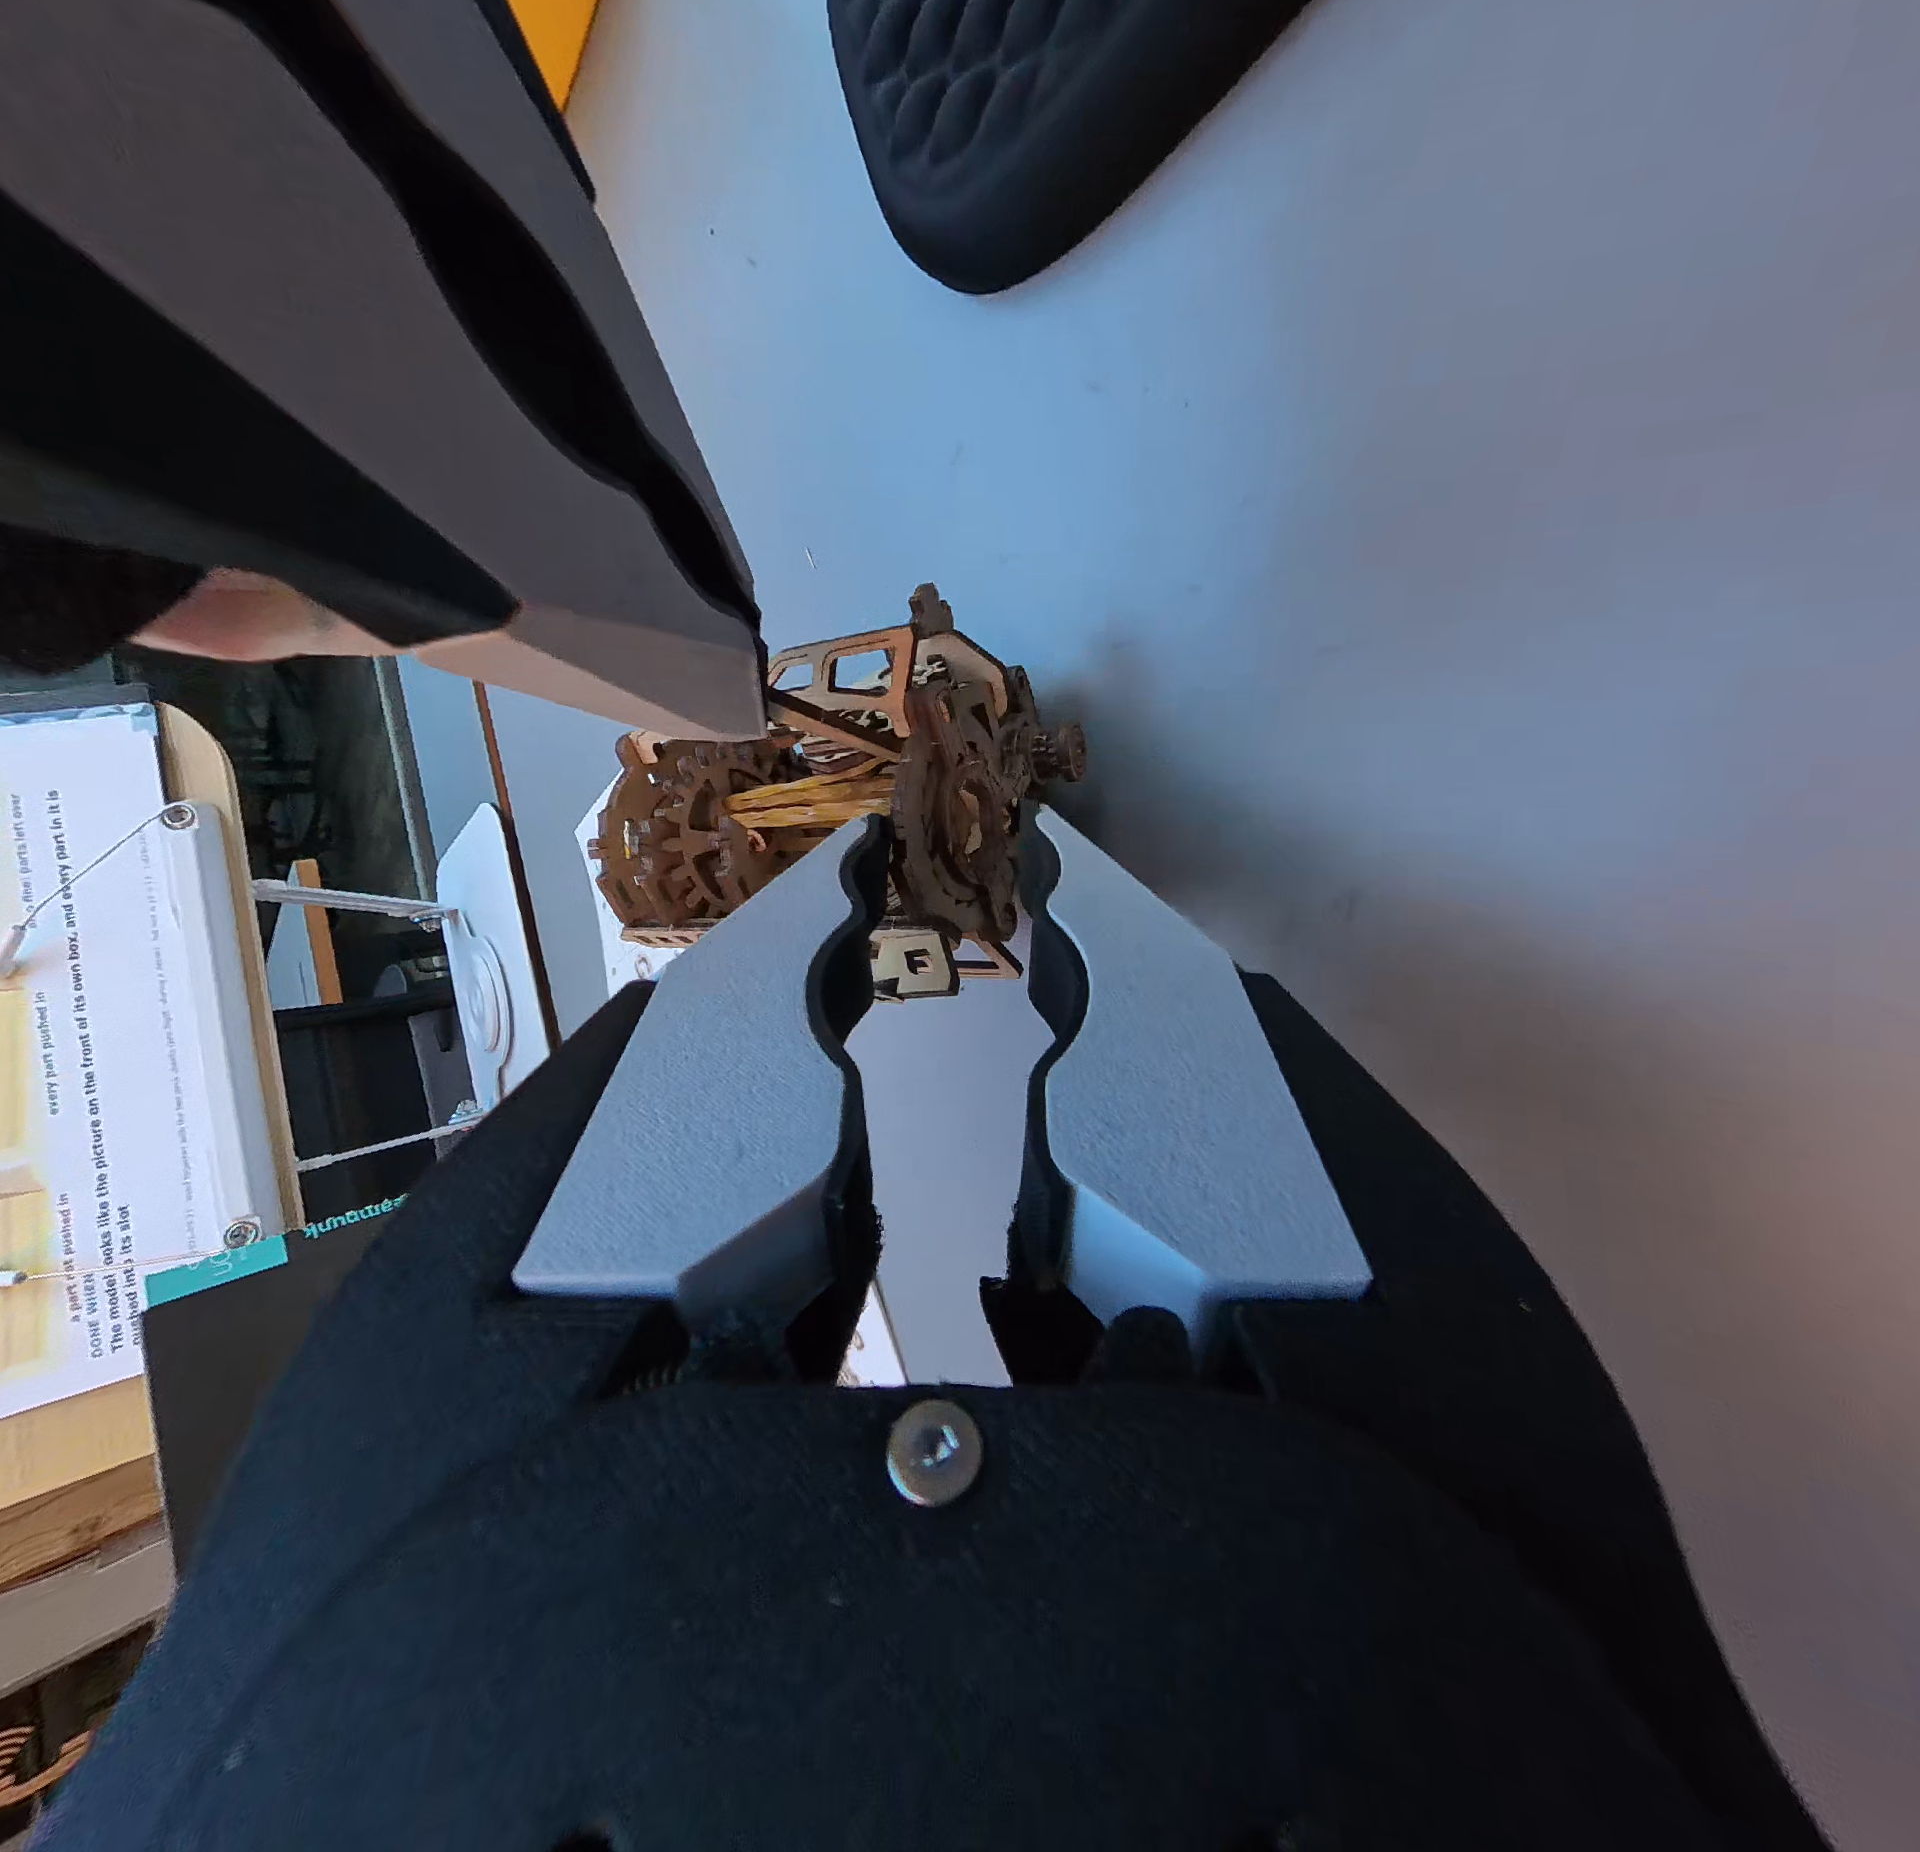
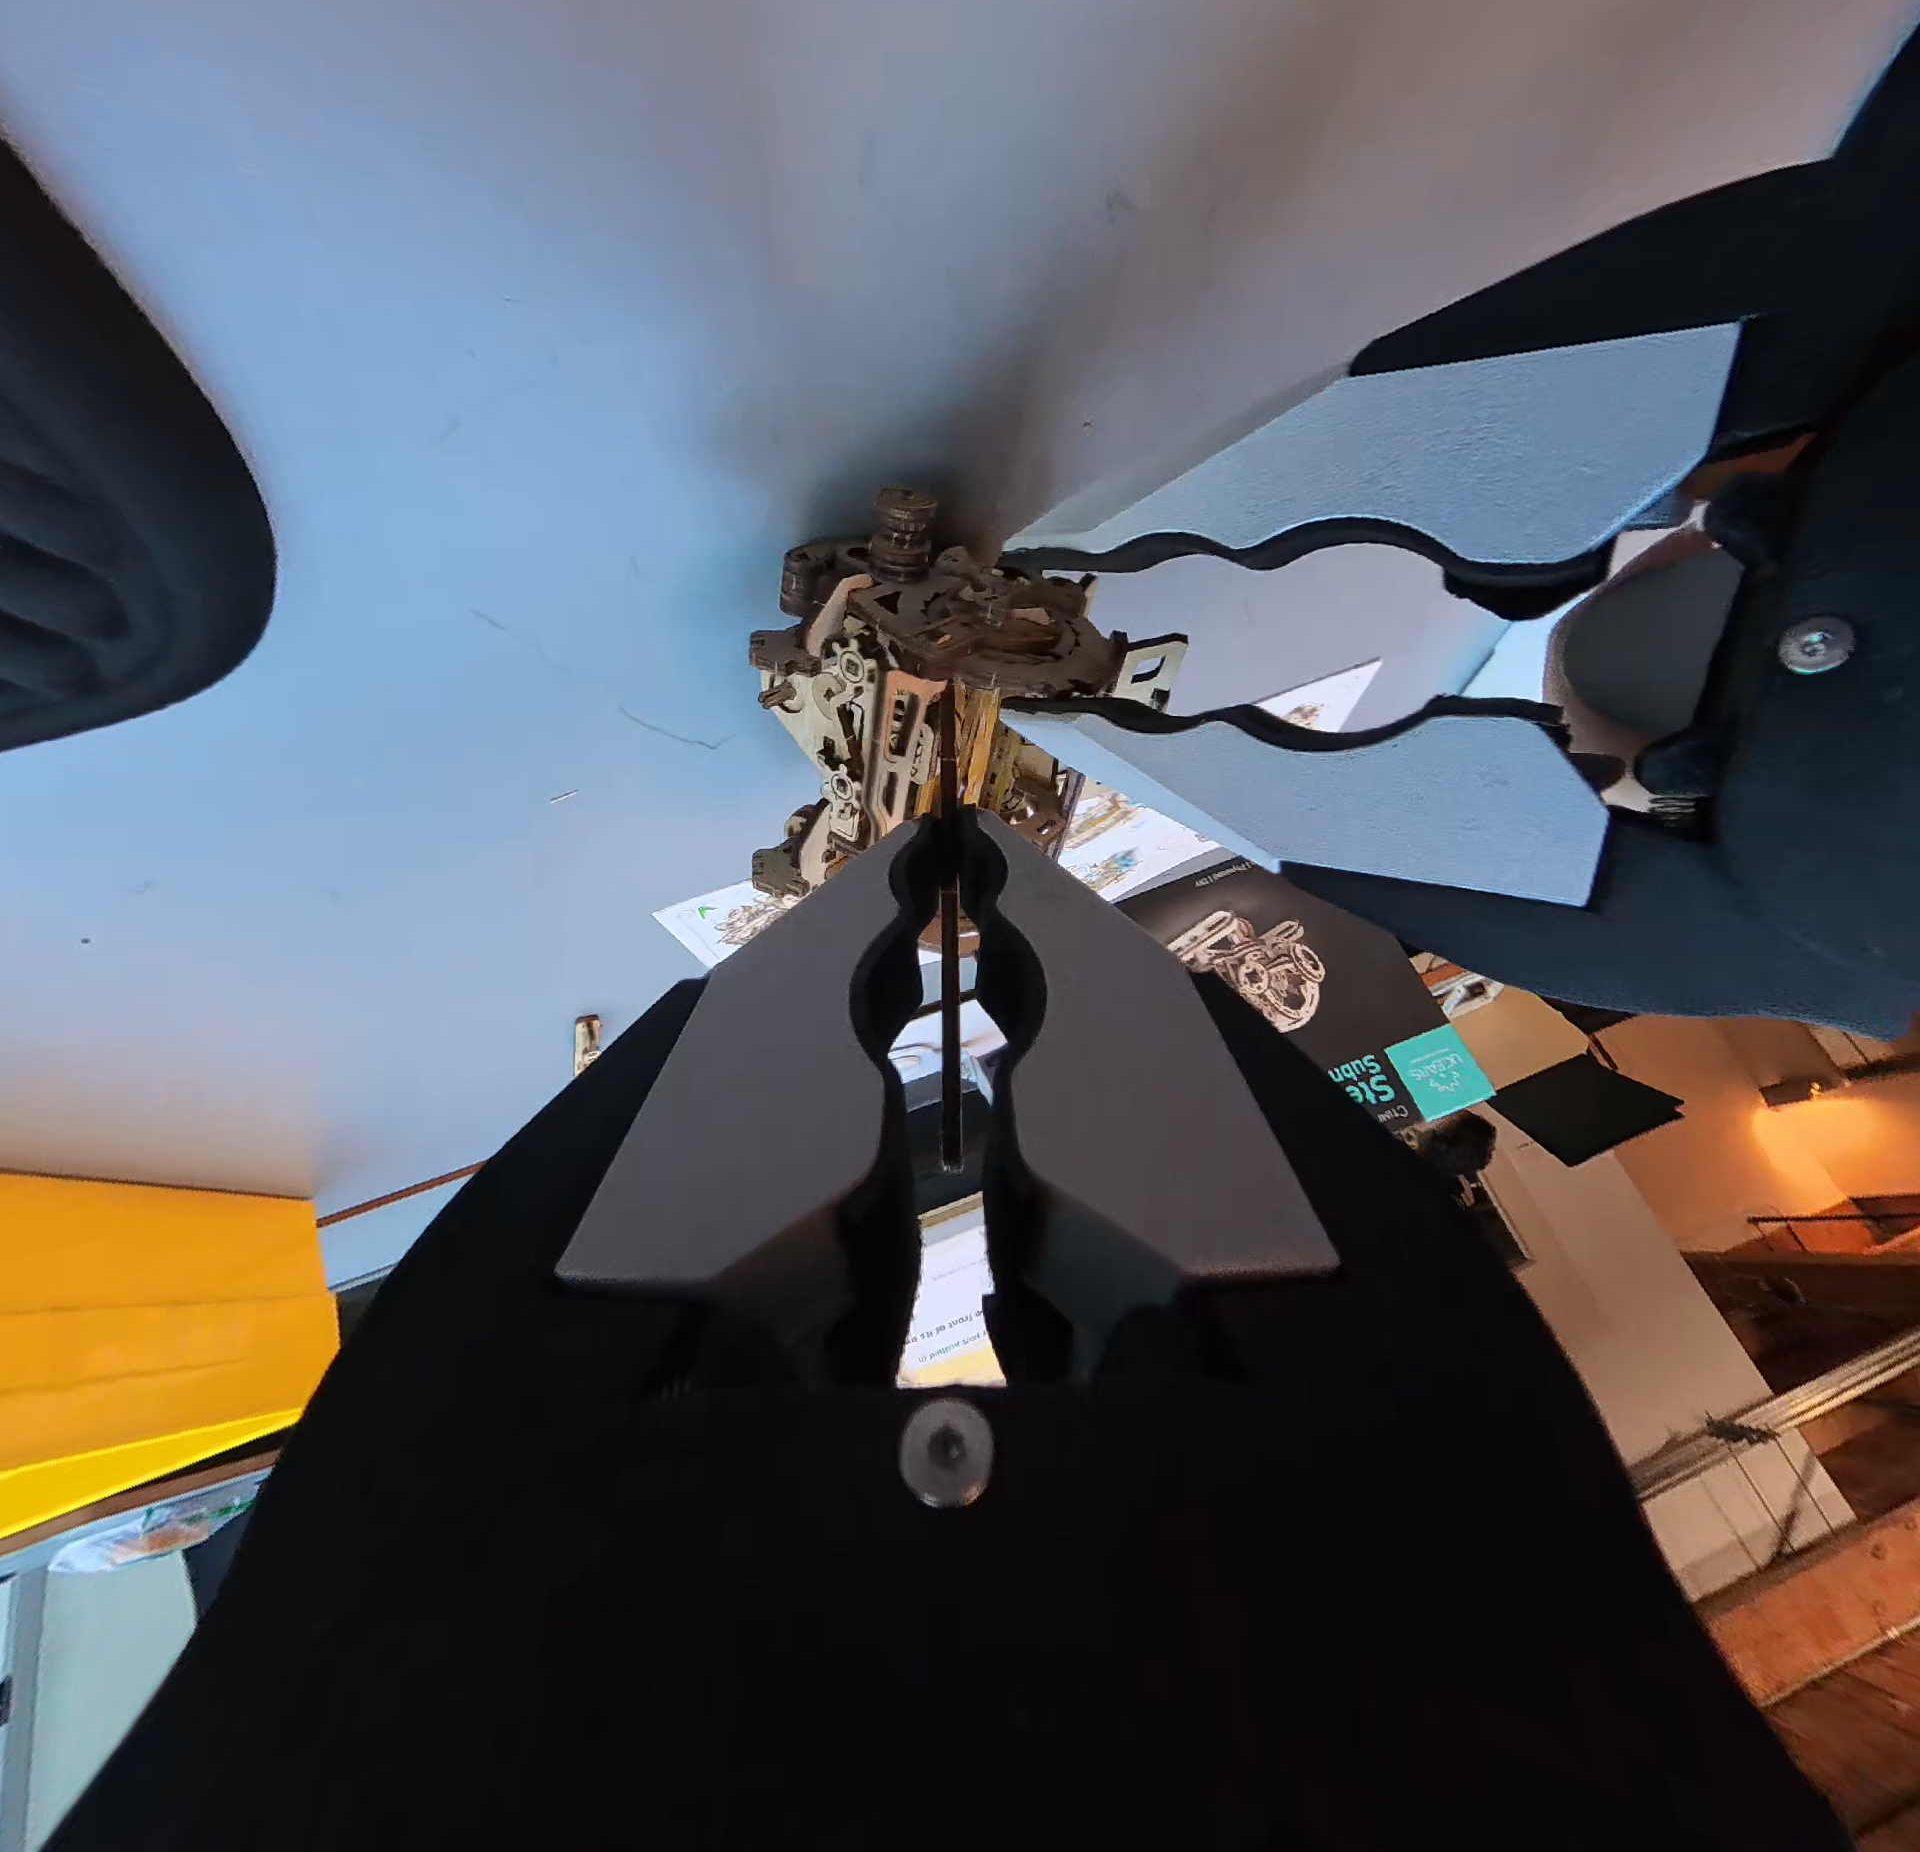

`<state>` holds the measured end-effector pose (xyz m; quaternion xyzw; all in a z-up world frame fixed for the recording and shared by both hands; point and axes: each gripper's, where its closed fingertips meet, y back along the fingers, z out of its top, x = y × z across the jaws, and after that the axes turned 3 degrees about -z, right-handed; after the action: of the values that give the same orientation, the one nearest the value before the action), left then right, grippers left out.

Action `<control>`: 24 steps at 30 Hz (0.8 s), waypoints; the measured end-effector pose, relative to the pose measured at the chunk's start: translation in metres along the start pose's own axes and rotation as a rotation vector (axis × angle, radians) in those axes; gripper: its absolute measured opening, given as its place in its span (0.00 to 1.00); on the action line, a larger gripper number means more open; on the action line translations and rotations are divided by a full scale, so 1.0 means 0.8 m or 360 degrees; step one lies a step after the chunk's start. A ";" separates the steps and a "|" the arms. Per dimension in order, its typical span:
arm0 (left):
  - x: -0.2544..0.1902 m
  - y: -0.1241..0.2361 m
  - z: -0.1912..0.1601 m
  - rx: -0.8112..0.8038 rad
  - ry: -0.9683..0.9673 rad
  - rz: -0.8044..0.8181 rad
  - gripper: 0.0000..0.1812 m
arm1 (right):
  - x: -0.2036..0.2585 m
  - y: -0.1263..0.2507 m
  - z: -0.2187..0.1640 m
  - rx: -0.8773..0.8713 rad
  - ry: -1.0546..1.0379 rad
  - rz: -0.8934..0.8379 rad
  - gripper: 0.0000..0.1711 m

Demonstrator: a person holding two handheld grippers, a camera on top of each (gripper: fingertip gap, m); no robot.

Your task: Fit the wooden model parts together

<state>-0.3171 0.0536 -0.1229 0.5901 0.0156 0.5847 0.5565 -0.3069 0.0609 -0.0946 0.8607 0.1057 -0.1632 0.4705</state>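
Left wrist view: the left gripper [image 1: 951,846], with pale grey fingers [image 1: 727,1064] lined in black, reaches forward to a wooden model [image 1: 831,815] built of brown gears and light plywood frames. The model sits at the centre of the view, against a white table [image 1: 1403,555]. The jaws stand a narrow gap apart and close on the gear cluster at the model's right end, gripping it. From the upper left, the right gripper [image 1: 764,706] comes in with dark grey fingers, its tips touching the model's upper left side. A black textured pad [image 1: 1039,88] lies on the table at the far right. At the left edge, a printed instruction sheet [image 1: 94,1023] hangs on a pale wooden board.

Right wrist view: the right gripper [image 2: 948,826] points at the same wooden model [image 2: 914,680], now seen at the centre just beyond its fingertips. Its jaws are nearly together, pinching a thin flat dark wooden strip [image 2: 950,1023] edge-on; the strip's far end reaches into the model. The left gripper [image 2: 1013,633] enters from the right, its pale fingers clamped on the model's gear end. A dark printed box [image 2: 1309,981] lies below it, to the right. A yellow object [image 2: 145,1314] fills the lower left.
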 end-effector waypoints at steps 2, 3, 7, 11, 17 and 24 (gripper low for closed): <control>-0.001 0.000 -0.002 0.0020 -0.0036 0.0011 0.13 | -0.001 -0.001 0.001 0.0018 0.0002 -0.0047 0.01; -0.001 0.000 -0.003 0.0027 -0.0065 0.0022 0.13 | -0.001 -0.001 0.003 0.0024 0.0003 -0.0070 0.01; -0.003 0.000 -0.004 0.0039 -0.0105 0.0065 0.13 | 0.000 -0.003 0.007 0.0055 -0.0028 -0.0118 0.01; -0.004 -0.002 -0.002 0.0016 -0.0087 0.0101 0.13 | 0.003 -0.004 0.013 0.0065 -0.0030 -0.0133 0.01; -0.006 -0.004 -0.002 0.0003 -0.0017 0.0111 0.12 | 0.004 -0.005 0.019 0.0132 -0.0021 -0.0230 0.01; -0.008 -0.007 -0.001 -0.0070 0.0062 0.0118 0.12 | 0.002 -0.008 0.020 0.0214 -0.0021 -0.0283 0.01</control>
<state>-0.3161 0.0520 -0.1310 0.5664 -0.0083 0.6165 0.5469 -0.3100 0.0510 -0.1080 0.8764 0.1675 -0.2167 0.3961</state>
